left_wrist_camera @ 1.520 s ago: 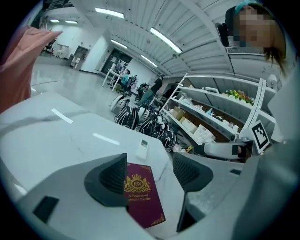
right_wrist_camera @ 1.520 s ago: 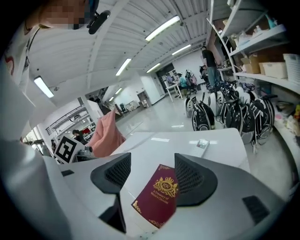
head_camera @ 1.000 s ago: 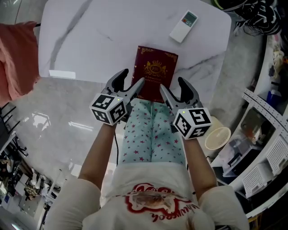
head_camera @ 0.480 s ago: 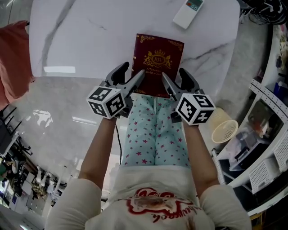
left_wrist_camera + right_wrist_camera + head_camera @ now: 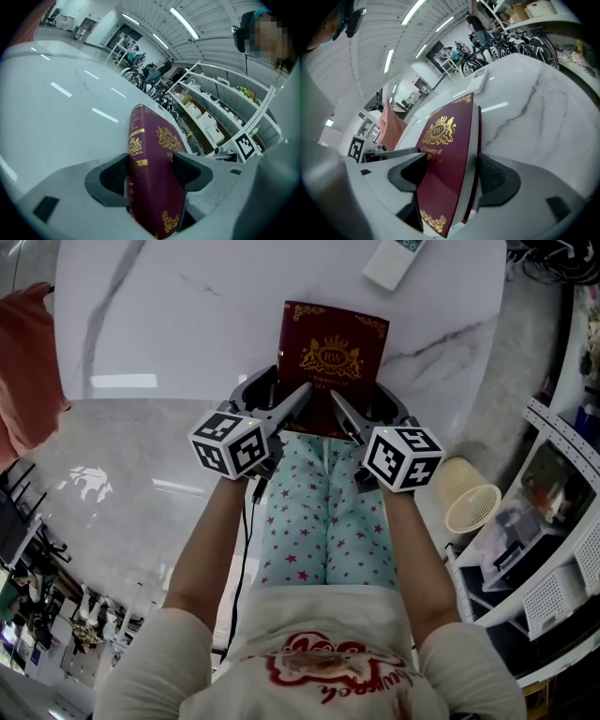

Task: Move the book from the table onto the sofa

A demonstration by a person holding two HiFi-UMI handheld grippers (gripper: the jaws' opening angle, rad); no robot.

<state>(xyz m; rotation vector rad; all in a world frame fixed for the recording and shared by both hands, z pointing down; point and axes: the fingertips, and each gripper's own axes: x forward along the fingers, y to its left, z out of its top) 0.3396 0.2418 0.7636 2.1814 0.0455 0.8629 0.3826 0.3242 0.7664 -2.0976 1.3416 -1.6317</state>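
A maroon book [image 5: 333, 362] with gold print lies flat on the white marble table [image 5: 187, 315], its near end at the table's edge. My left gripper [image 5: 279, 397] straddles the book's near left corner. In the left gripper view the book [image 5: 154, 159] fills the gap between the grey pads [image 5: 190, 168] of the left gripper [image 5: 150, 171]. My right gripper [image 5: 361, 404] straddles the near right corner and its jaws are opening. There the book [image 5: 450, 150] stands between the right gripper's [image 5: 447, 176] pads with a sliver of room on the right.
A white remote [image 5: 394, 259] lies at the table's far right. A pink cloth [image 5: 23, 362] hangs at the left. A cream basket [image 5: 472, 507] and white shelves [image 5: 562, 549] stand on the floor to the right. My legs are under the table's near edge.
Both grippers have sunk and drawn closer together at the book's near end. Their jaws now reach further over the book.
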